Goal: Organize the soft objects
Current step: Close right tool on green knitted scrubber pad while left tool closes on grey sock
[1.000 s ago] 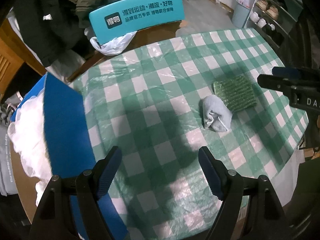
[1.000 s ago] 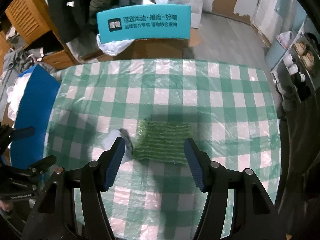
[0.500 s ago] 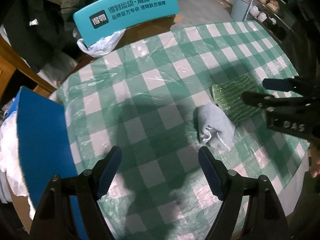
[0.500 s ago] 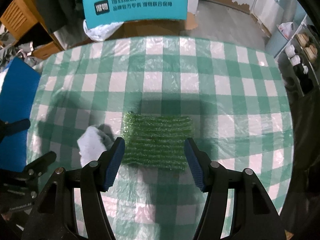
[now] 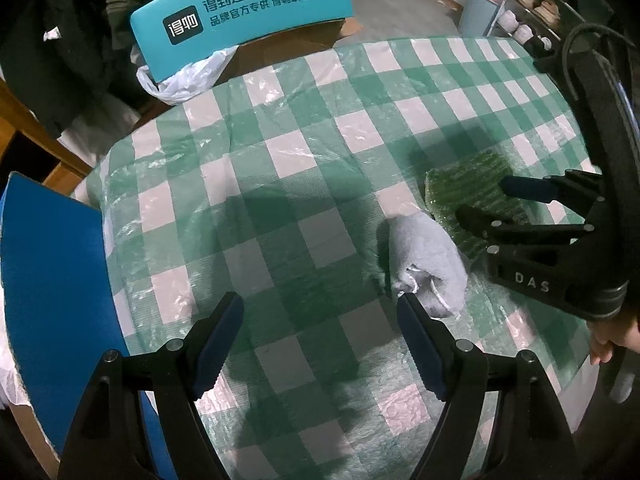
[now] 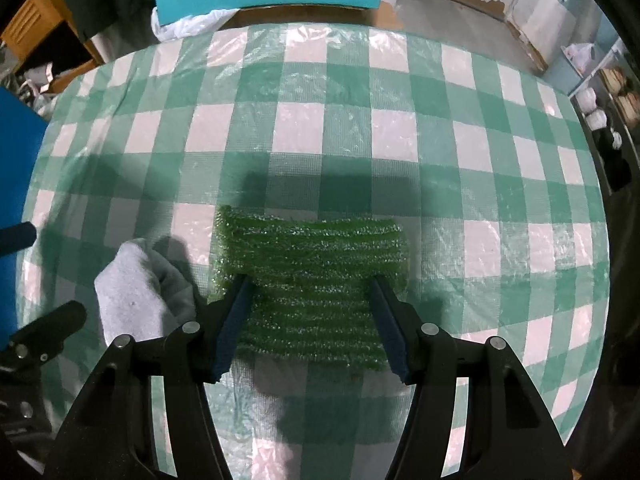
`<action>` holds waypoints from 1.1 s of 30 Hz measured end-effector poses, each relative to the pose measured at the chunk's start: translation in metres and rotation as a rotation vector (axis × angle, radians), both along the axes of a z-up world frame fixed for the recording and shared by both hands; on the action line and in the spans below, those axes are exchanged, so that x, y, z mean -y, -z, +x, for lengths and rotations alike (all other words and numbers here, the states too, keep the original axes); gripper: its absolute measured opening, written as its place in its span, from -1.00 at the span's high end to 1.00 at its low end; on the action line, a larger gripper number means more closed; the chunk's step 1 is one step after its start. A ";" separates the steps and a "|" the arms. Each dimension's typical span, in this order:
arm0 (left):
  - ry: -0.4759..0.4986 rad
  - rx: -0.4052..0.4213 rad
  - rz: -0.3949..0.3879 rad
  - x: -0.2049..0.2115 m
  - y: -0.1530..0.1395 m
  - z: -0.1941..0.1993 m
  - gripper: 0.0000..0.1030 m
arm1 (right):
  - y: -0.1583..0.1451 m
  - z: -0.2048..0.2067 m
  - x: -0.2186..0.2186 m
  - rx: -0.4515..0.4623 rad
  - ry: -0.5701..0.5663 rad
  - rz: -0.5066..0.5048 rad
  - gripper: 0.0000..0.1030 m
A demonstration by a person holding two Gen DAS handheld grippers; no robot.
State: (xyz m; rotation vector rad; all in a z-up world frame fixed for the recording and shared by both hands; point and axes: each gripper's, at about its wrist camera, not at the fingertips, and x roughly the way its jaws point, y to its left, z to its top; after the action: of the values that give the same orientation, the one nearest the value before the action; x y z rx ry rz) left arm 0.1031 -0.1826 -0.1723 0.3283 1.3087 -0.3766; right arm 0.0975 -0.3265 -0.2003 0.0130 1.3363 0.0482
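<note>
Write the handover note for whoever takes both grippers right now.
Right gripper: open, fingers straddling the green scrubbing pad, not yet closed on it.
Left gripper: open, empty, above the checked tablecloth, with the grey rolled cloth just beyond its right finger.
Pad and cloth lie side by side on the table.
Done: nothing picked up yet.
Left: grasp the pad, then the cloth, and put both away.

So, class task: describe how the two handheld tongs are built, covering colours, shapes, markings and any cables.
Both tongs are black, with two angular arms joined by silver rivets and blue pads lining the inner faces. The left tongs show this up close. The right tongs carry pale letters reading DAS on the body, and a black cable loops above them. A dark sleeve cuff shows by the right hand.
</note>
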 end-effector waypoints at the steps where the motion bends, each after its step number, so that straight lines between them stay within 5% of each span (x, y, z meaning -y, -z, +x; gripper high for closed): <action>1: 0.000 -0.001 -0.003 0.000 0.000 0.000 -0.56 | 0.000 -0.001 0.000 0.005 -0.004 -0.004 -0.12; 3: 0.001 -0.003 -0.012 0.001 -0.002 0.000 -0.56 | 0.000 -0.005 0.000 0.013 -0.007 -0.018 0.05; 5: 0.004 -0.003 -0.021 0.003 -0.004 -0.001 -0.56 | -0.001 -0.007 0.000 0.016 -0.016 -0.024 0.55; 7: 0.011 0.000 -0.031 0.005 -0.007 -0.002 -0.57 | -0.003 -0.011 0.003 0.015 -0.016 -0.027 0.76; 21: 0.052 -0.027 -0.092 0.042 0.000 -0.007 -0.67 | -0.026 -0.027 0.043 0.056 0.083 0.034 0.79; 33: 0.106 -0.028 -0.049 0.058 0.027 -0.007 -0.58 | -0.030 -0.026 0.043 0.059 0.070 0.055 0.79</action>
State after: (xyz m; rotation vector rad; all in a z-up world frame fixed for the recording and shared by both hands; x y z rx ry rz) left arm 0.0959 -0.2401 -0.1988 0.3527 1.3102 -0.5035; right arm 0.0719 -0.3692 -0.1702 0.1046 1.2747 0.0258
